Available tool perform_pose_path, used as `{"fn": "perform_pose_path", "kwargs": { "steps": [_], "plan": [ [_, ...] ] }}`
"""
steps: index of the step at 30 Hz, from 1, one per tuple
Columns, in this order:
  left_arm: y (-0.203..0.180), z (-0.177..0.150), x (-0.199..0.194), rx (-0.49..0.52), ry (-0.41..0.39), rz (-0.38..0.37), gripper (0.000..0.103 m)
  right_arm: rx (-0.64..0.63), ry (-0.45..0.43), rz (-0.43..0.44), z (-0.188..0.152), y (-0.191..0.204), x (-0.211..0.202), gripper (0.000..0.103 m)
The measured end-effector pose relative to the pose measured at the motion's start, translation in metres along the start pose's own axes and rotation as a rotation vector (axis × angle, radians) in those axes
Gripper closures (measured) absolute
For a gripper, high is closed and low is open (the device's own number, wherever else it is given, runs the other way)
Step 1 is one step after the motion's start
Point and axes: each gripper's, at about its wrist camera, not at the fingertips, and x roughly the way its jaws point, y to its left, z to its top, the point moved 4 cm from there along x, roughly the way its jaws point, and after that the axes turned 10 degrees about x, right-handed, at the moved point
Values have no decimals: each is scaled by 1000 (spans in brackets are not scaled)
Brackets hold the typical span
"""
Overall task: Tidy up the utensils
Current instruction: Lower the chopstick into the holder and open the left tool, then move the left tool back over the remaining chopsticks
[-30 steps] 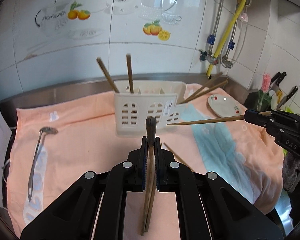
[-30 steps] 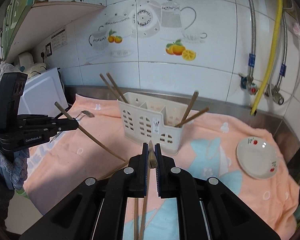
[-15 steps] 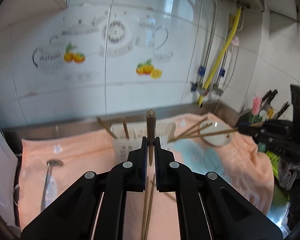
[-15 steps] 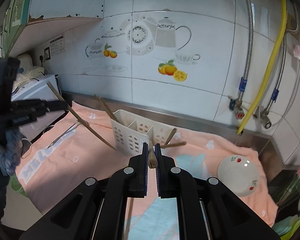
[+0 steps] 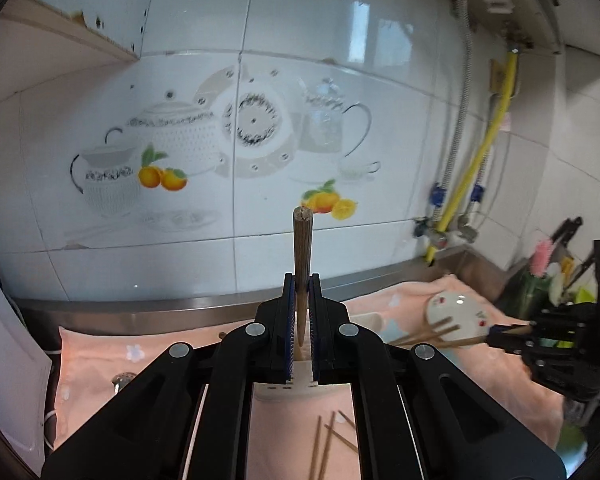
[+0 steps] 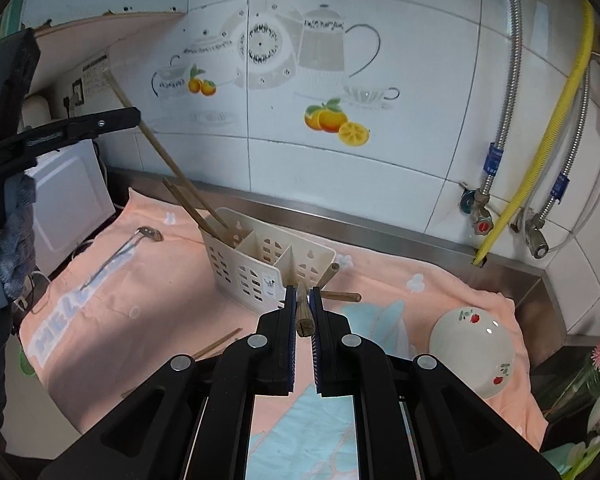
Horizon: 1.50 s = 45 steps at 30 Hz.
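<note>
My left gripper [image 5: 300, 282] is shut on a brown chopstick [image 5: 302, 236] whose blunt end stands up in front of the tiled wall. In the right wrist view this left gripper [image 6: 134, 114] hangs high at the left; its chopstick [image 6: 168, 164] slants down towards the left compartment of the white slotted caddy [image 6: 268, 268]. My right gripper [image 6: 303, 292] is shut on another chopstick [image 6: 302, 316], above the caddy's right end. Chopsticks [image 6: 204, 212] lean in the left compartment and others [image 6: 340, 297] at the right end. The caddy [image 5: 296, 386] is mostly hidden in the left wrist view.
A peach towel [image 6: 148, 304] covers the counter. On it lie a metal spoon [image 6: 142, 236], a white plate [image 6: 472, 344] and loose chopsticks [image 5: 324, 444]. A white appliance [image 6: 68, 196] stands at the left; pipes and a yellow hose [image 6: 540, 148] run down the wall.
Both grippers have risen with their chopsticks. The left wrist view now looks more at the wall, with the caddy sunk behind the gripper. The right gripper has come closer to the caddy.
</note>
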Motion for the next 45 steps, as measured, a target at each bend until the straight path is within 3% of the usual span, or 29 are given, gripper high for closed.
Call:
{"fn": "perform_pose_path", "kwargs": {
  "steps": [15,21,24,29,32,36,45],
  "plan": [
    [21,-38,63,-80,149,-21,97,-8,123,0,15,3,52,96],
    [22,-45,67,-78,158,-25,96,22,144,3,15,0,71,96],
    [20,-43,64,-71,150,-29,90,33,139,8,15,-2,73,95],
    [18,-40,56,-71,131,-29,68,47,116,17,18,-2,68,83],
    [16,-38,49,-67,121,-27,68,49,97,13,19,-2,61,72],
    [13,-40,35,-67,106,-22,56,59,64,11,18,-3,47,55],
    [10,-57,-8,-54,62,-1,37,56,3,3,12,0,16,40]
  ]
}}
